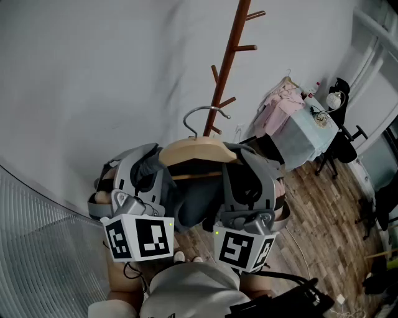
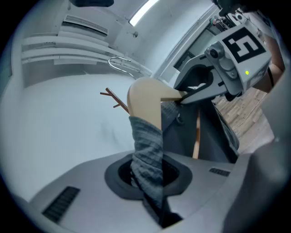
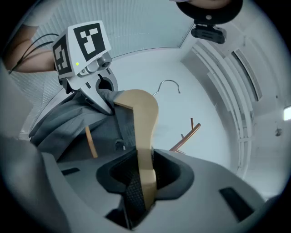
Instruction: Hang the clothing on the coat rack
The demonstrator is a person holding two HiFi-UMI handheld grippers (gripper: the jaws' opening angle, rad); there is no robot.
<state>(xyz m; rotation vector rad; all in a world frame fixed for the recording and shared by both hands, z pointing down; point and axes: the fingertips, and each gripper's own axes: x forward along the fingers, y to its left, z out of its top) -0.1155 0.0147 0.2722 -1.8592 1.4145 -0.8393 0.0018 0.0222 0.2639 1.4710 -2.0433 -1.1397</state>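
Left gripper (image 1: 149,169) clamped on the garment (image 1: 194,202) at the hanger's (image 1: 193,149) left shoulder. Right gripper (image 1: 249,181) clamped on its right wooden arm. Hanger level, held up before the rack (image 1: 227,65). Hook (image 1: 202,112) near the lower pegs (image 1: 227,101), on none. Bare wall (image 1: 93,74) behind, open air left of the pole.

- Soft, cool indoor light fills the head view, and the white wall (image 1: 93,74) carries no hard shadow.
- A ceiling light strip (image 2: 142,12) glares white in the left gripper view.
- Both gripper views bend strongly and fall to black at the corners.
- The grey clothing (image 2: 148,150) and the wooden hanger (image 3: 144,150) blur close to the lenses.
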